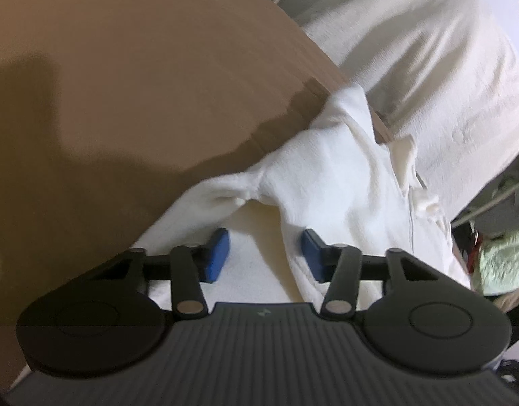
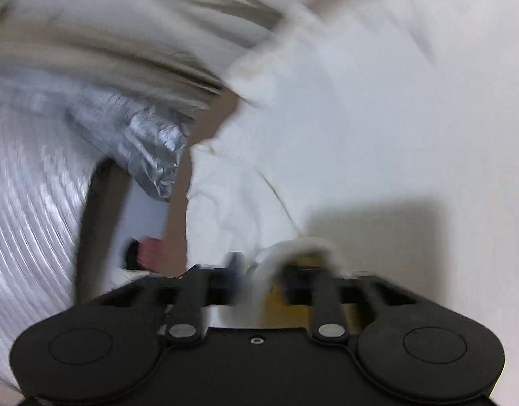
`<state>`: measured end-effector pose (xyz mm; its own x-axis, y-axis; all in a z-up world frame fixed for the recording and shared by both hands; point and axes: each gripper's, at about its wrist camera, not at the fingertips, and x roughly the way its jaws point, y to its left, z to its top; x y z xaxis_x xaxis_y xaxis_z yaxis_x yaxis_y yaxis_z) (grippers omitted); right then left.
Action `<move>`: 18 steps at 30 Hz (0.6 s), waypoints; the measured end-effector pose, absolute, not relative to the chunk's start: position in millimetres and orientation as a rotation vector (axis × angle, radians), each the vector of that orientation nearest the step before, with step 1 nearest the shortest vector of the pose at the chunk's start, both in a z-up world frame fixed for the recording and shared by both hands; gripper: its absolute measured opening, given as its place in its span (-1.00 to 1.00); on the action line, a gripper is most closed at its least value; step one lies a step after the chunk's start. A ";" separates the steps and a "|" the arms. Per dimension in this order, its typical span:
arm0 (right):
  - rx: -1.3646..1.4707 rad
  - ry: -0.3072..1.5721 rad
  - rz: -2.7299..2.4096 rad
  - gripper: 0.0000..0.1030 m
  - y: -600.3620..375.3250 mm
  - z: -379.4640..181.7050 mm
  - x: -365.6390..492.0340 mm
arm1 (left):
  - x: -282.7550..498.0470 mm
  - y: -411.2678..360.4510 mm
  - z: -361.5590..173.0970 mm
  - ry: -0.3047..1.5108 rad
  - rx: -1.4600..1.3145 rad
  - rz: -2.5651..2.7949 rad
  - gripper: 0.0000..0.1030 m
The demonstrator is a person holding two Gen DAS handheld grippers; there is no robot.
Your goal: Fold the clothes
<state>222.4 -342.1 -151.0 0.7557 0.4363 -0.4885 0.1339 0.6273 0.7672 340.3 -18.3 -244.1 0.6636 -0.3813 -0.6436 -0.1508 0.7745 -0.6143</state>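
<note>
My left gripper (image 1: 266, 253) stands apart over the white garment (image 1: 327, 186); my right gripper (image 2: 259, 267) pinches blurred cloth at twelve o'clock, which may slip.

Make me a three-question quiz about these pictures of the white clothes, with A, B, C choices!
1. Where does the white cloth garment lie in the left view?
A. On the brown tabletop's edge
B. In a basket
C. On a hanger

2. What colour are the left tool's finger pads?
A. Red
B. Blue
C. Green

3. How do the left tool's pads stand?
A. Pressed together
B. Apart, with cloth between them
C. Missing

Answers:
1 A, the garment drapes over the edge of the brown tabletop.
2 B, both pads show blue.
3 B, a gap shows between them, with white cloth in it.
</note>
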 end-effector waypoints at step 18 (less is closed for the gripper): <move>0.676 0.776 0.082 0.21 -377.3 -138.8 184.3 | 340.9 -14.9 -242.7 0.866 -0.728 -0.129 -0.20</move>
